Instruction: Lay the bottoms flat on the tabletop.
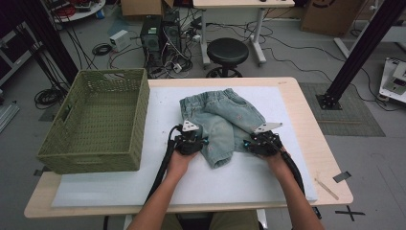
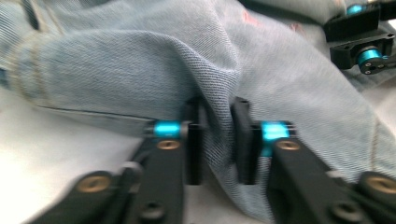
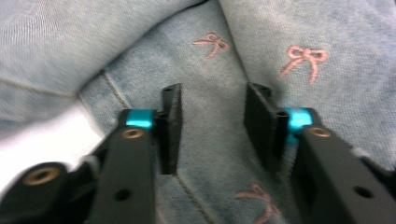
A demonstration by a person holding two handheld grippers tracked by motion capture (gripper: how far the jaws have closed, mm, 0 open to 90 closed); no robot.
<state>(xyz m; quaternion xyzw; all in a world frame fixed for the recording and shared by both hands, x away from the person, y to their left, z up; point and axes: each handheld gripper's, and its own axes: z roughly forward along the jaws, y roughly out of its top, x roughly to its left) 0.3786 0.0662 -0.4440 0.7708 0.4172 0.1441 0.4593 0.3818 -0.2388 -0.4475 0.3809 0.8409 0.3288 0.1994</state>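
Shorts (image 1: 221, 120) lie crumpled on the white mat (image 1: 143, 182), not yet folded or in the basket (image 1: 95, 153). Left gripper (image 2: 217, 140) pinches a denim fold between its fingers. Right gripper (image 3: 212, 130) fingers stay spread over flat denim, gripping nothing. Grasp half done; lifting remains.

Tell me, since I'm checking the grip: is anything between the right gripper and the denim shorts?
Nothing visible: the right gripper sits directly over the denim shorts, jaws apart with cloth between them.
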